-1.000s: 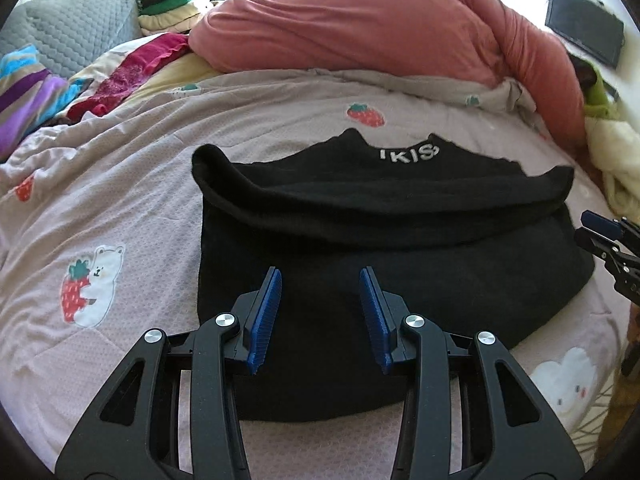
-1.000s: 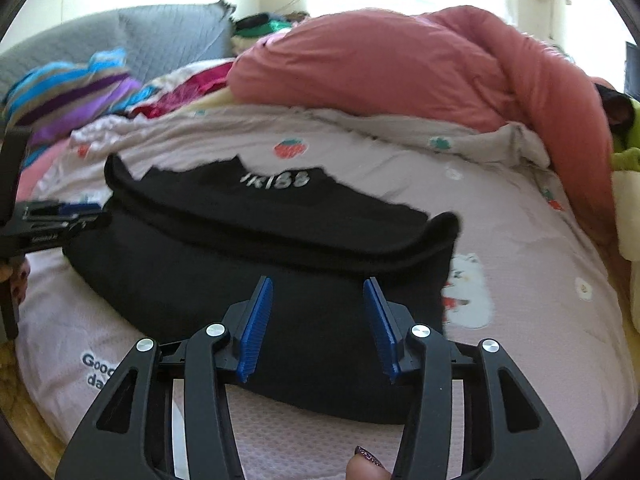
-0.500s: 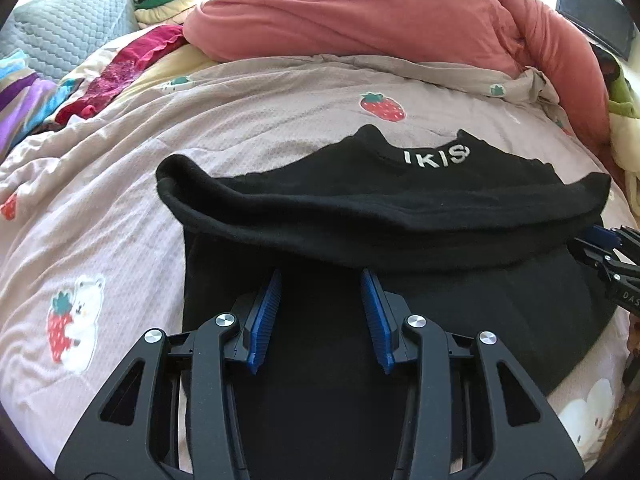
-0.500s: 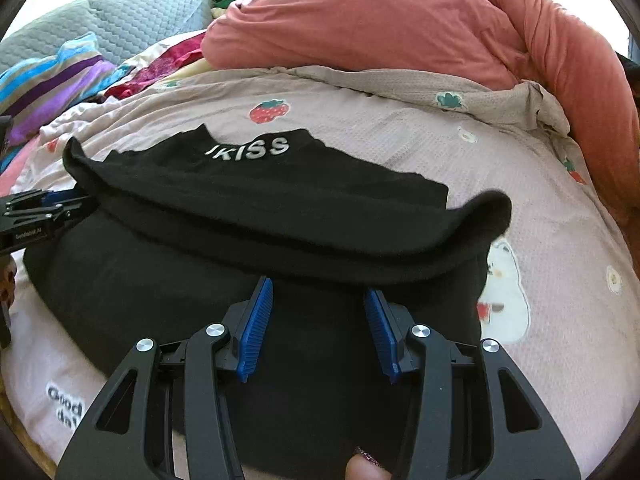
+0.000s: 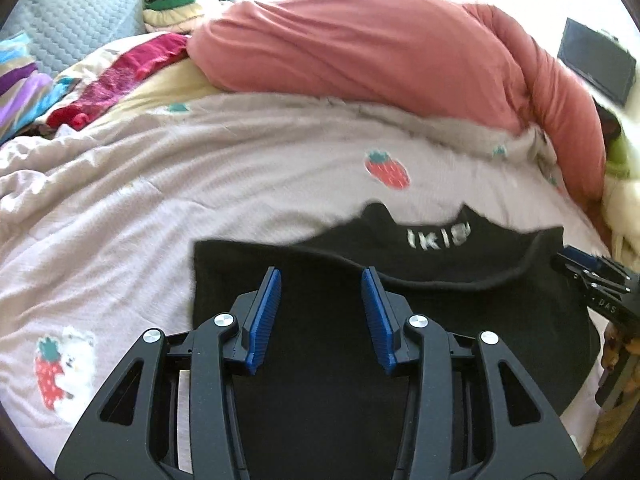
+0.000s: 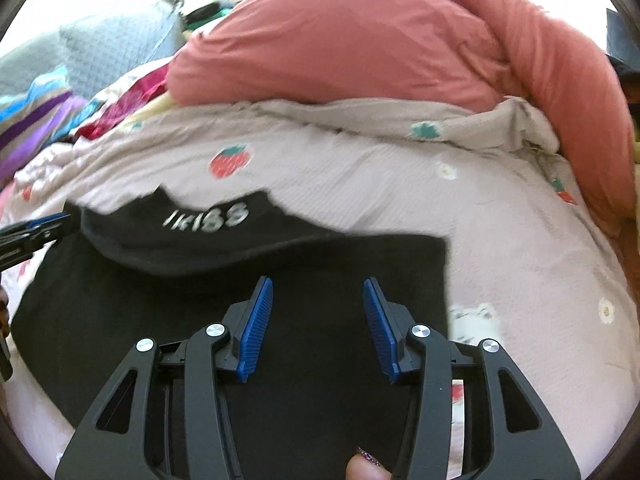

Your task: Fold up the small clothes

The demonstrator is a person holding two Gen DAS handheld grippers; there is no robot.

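Pink strawberry bedspread (image 5: 168,200). Black garment (image 5: 320,380) half-folded under and between fingers. Left gripper (image 5: 320,312) just opening, right gripper (image 6: 318,320) part-open, both empty. Further folds pending.

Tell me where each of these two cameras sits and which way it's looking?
Left wrist view: rides on the left gripper, looking forward and down along its blue-padded fingers at the black garment on the bedspread; the right gripper pokes in at the right edge.
Right wrist view: rides on the right gripper, facing the same garment; a fingertip shows at the bottom, the left gripper at the left edge.
Shared: the garment's white lettering, the pink duvet.
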